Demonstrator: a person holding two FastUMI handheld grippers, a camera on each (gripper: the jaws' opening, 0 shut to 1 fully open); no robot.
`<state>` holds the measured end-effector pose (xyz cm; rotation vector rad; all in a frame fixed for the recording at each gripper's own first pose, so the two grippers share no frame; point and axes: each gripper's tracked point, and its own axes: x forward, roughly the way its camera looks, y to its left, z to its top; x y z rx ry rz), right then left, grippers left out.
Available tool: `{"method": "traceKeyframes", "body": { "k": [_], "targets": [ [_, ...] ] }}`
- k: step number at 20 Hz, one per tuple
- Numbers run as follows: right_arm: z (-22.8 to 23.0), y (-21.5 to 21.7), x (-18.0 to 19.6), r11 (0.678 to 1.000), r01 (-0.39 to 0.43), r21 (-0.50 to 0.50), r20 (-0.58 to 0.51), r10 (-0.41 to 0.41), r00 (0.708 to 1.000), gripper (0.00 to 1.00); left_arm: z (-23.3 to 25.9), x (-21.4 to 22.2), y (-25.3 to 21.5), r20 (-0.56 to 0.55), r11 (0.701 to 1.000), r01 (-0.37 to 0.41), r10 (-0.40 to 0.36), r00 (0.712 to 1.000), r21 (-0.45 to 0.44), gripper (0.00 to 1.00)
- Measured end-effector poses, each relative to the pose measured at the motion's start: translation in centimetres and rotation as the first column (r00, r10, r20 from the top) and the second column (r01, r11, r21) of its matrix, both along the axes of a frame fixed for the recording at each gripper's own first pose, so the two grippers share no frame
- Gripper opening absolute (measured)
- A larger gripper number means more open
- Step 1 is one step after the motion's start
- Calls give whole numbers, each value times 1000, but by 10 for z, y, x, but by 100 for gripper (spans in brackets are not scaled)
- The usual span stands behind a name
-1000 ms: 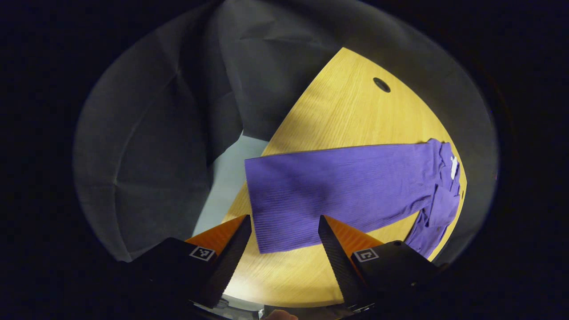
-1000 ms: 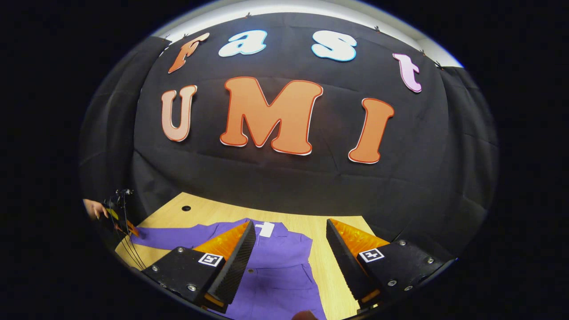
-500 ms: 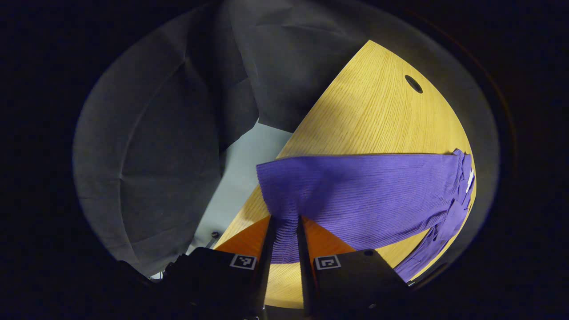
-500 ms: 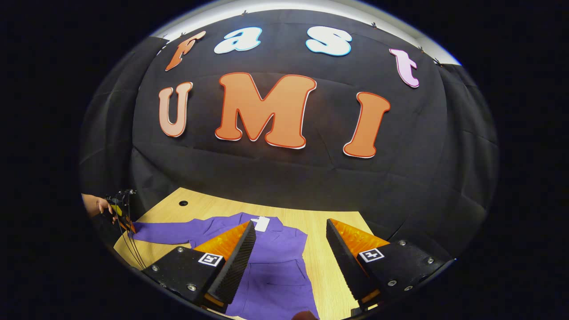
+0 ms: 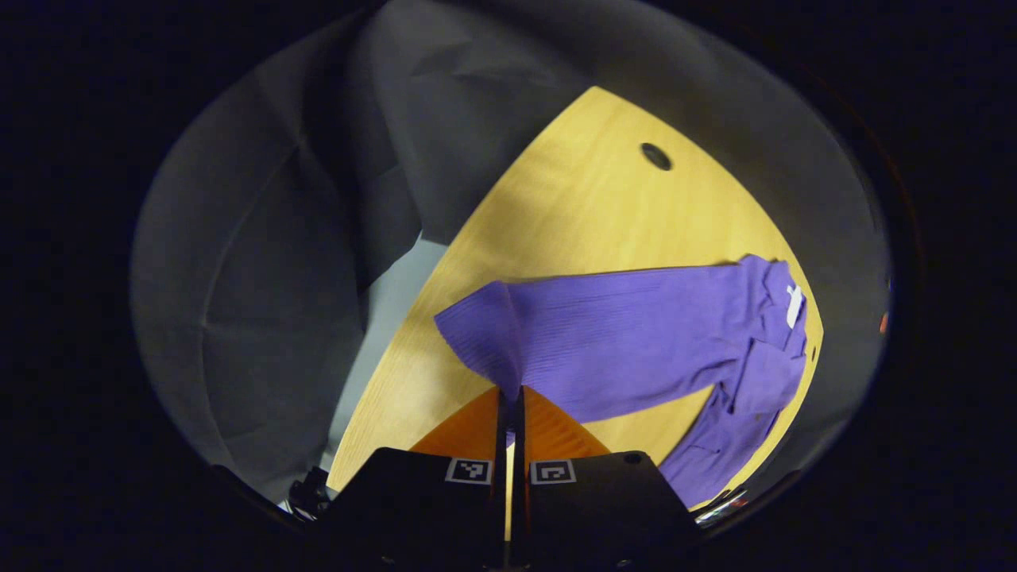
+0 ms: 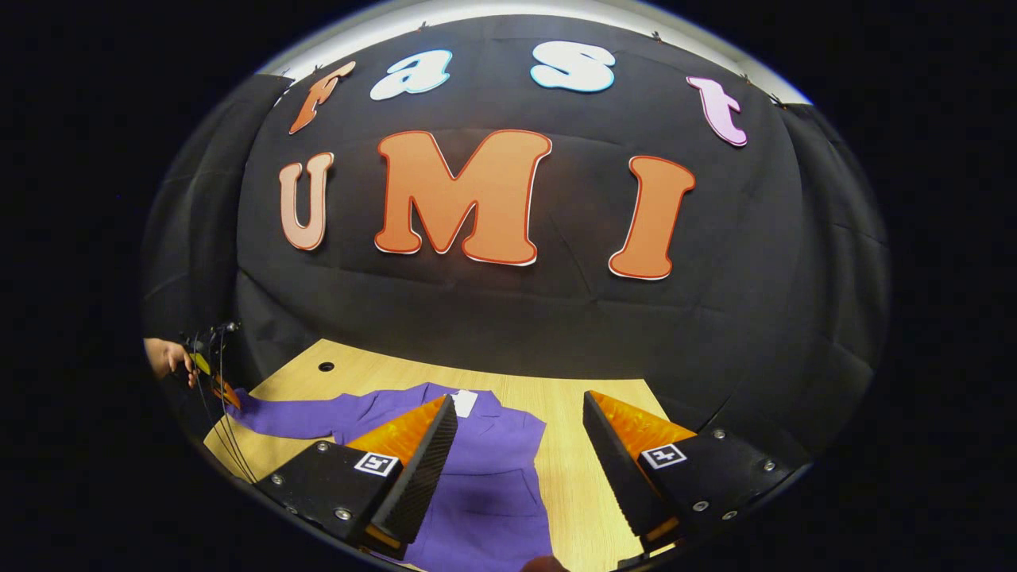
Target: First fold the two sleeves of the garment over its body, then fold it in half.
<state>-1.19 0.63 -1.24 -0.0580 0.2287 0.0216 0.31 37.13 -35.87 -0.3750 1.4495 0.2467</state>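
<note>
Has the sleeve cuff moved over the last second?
Yes. The cuff, pinched in the left tool, has lifted off the table and bunched toward the garment body.

Left tongs (image 5: pixel 509 401) closed on the sleeve (image 5: pixel 604 338) cuff – cuff now seemingly lifted off the table (image 5: pixel 580 206)

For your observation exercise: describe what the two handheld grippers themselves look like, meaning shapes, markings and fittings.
Each of the left gripper and right gripper has two wedge-shaped fingers on black blocks, each bearing a small square black-and-white marker. The right's blocks show silver screws and its fingers have ridged inner faces.
</note>
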Motion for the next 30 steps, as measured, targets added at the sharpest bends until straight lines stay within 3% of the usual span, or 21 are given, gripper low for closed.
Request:
{"method": "traceKeyframes", "body": {
  "k": [4,13,17,20,25,30],
  "targets": [
    [7,-11,6,1000,-22,-19,35,23,999,95,56,25,-48,91,992,128,-129,987,18,4],
    [-8,-43,15,998,-56,-25,44,57,997,95,135,78,-182,223,936,345,-351,910,64,4],
    [-18,-45,13,995,-96,22,41,95,995,95,150,96,-242,243,906,418,-422,874,69,4],
    [-33,-61,14,996,-90,0,26,89,996,95,155,103,-291,253,880,470,-470,845,67,4],
    [-42,-84,8,992,-104,73,13,103,995,95,157,119,-371,261,820,567,-566,782,80,4],
    [-58,-107,7,991,-110,77,-9,111,994,95,156,128,-443,273,772,632,-626,731,77,3]
  ]
}}
